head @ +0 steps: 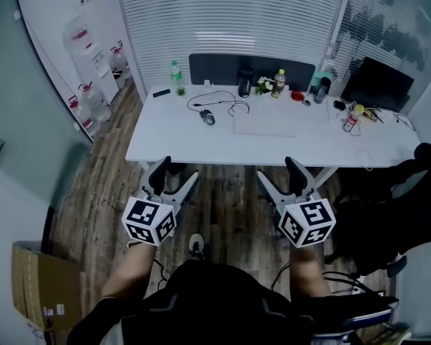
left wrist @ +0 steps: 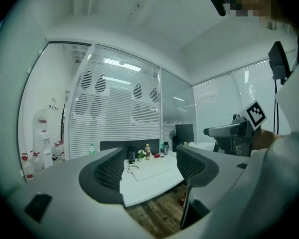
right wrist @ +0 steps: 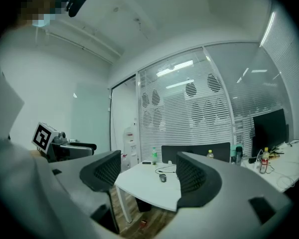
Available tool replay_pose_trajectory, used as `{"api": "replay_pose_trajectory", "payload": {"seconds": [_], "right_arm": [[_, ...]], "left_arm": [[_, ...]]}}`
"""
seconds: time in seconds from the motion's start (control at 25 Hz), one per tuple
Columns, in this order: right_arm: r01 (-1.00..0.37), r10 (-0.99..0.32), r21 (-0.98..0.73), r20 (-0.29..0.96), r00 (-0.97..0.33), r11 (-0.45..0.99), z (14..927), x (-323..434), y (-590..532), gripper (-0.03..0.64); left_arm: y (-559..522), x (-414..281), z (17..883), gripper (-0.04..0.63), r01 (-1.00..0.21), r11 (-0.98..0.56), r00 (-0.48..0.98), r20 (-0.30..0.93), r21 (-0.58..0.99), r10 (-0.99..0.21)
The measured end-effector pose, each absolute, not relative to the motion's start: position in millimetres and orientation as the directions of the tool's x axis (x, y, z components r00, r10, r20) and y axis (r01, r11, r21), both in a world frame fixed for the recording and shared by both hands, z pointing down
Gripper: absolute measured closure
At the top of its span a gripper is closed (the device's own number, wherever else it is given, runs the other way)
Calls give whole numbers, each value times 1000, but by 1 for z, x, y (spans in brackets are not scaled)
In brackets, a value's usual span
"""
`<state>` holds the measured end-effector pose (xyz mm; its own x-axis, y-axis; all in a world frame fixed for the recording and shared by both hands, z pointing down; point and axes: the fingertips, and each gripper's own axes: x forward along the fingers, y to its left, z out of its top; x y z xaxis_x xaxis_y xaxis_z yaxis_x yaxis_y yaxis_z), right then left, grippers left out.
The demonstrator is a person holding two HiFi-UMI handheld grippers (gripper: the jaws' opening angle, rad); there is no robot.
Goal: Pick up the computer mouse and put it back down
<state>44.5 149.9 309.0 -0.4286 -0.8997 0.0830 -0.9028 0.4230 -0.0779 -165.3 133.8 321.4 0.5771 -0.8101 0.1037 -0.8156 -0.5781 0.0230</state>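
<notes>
Where the glass wall meets the floor at far left, a water dispenser (head: 92, 56) stands. Next, the left gripper (head: 178, 172) hangs over the wooden floor (head: 230, 207), short of the white desk (head: 165, 139), its jaws spread apart with nothing between them. On the desk's left half lies the computer mouse (head: 207, 117), cable looping behind it, just left of a pale keyboard (head: 266, 123) and well apart from both grippers. Further right, the right gripper (head: 276, 171) is likewise spread and empty, also short of the desk. At the desk's far right end stands a dark monitor (head: 377, 83)
</notes>
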Motion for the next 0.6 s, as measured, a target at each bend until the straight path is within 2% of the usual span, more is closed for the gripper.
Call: {"api": "replay_pose_trajectory", "payload": {"seconds": [0.6], "right_arm": [[-929,-918,-55,143,-370,366,310,-24,0,280]], "left_arm": [[-39,-243,320,259,-804,-594,595,96,44,-798]]}}
